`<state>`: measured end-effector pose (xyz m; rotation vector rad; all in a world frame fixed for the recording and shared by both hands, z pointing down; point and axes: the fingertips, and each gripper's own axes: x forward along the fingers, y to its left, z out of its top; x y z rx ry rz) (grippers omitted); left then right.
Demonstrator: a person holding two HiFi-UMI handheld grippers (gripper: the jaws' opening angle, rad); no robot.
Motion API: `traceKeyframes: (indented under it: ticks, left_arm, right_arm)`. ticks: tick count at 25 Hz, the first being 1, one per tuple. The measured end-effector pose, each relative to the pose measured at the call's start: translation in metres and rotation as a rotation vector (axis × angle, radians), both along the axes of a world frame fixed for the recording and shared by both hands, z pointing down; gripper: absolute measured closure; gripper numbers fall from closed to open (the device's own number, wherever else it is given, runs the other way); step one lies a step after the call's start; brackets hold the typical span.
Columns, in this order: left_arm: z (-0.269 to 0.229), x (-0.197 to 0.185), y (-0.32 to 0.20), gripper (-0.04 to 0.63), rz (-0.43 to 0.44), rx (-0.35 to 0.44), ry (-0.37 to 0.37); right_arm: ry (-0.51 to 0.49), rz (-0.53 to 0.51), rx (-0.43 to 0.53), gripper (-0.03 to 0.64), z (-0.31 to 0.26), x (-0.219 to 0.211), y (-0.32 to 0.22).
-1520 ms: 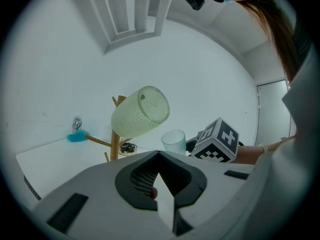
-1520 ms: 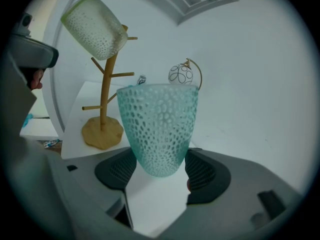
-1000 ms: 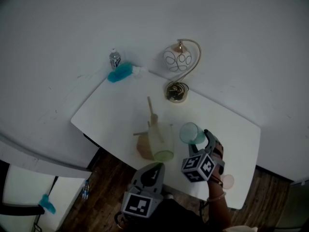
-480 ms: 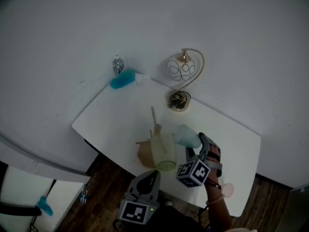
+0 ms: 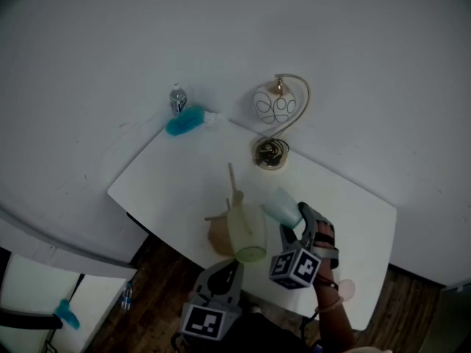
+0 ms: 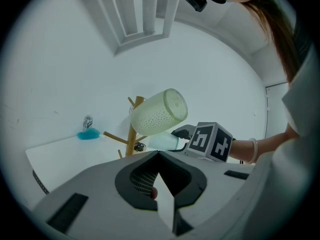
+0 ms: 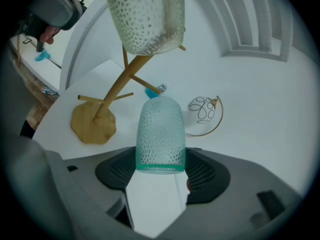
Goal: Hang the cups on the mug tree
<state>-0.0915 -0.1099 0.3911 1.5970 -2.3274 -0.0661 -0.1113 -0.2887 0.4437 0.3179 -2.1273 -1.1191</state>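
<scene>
The right claw [image 7: 160, 173] clamps a teal cup [image 7: 160, 134] beside the mug tree [image 7: 94, 122] bearing a pale cup [image 7: 145, 16]; the left claw [image 6: 159, 156] is together, empty.

Gold arched lamp with white patterned globe [image 5: 269, 104] standing on white table [image 5: 169, 182]; blue cloth [image 5: 184, 120], small bottle [image 5: 177, 99] sitting at its corner

Head view:
- The pale green cup [image 5: 246, 231] covers most of the mug tree [image 5: 218, 235] trunk and part of its base.
- The bottle [image 5: 177, 98] at the far corner of the table [image 5: 169, 175] is too small for its label to be read.
- A pink round item [image 5: 346, 290] sits half behind the person's wrist [image 5: 329, 289]; identity unclear.

Right gripper view:
- The pale green cup's top is cut off by the upper edge.
- The teal cup [image 7: 160, 134] has its handle out of sight.

Left gripper view:
- The mug tree base is hidden behind the left gripper [image 6: 159, 156] body.
</scene>
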Motion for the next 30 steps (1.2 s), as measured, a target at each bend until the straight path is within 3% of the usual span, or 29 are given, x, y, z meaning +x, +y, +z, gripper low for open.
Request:
traceKeyframes:
  ticks: [14,30]
  left_arm:
    - [-0.002,0.006,-0.008,0.595,0.008,0.007,-0.005]
    - [-0.002,-0.004,0.012,0.595,-0.081,0.029,0.003]
  right_arm:
    - [-0.008,-0.121,0.057,0.308,-0.011,0.010,0.012]
    - [0.029,-0.235,0.102,0.307,-0.009,-0.002,0.019]
